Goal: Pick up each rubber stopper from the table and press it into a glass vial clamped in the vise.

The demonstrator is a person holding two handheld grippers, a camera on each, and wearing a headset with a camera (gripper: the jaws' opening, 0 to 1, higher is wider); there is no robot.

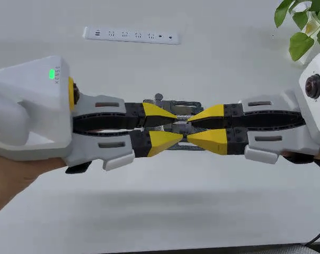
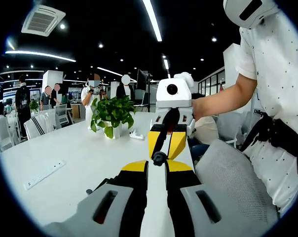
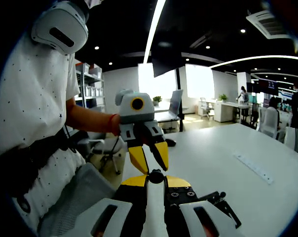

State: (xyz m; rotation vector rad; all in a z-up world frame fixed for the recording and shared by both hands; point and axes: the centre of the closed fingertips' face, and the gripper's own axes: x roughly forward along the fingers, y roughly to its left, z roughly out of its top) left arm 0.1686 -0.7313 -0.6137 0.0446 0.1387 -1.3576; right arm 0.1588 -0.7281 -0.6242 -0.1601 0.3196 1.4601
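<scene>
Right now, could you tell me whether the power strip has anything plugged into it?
Empty: the power strip shows bare sockets in the head view, no plug in any.

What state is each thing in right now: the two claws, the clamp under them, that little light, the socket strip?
left gripper, jaws a narrow gap apart, tips meeting the other's; grip unclear.
right gripper, the same, facing it.
small dark round piece, at the meeting tips.
vise, mostly hidden beneath the grippers.
green light, lit.
power strip, nothing plugged in.

White table [image 1: 149, 211] carries power strip [image 1: 131, 35], vise [image 1: 165, 102], plant [image 1: 300, 46].
</scene>
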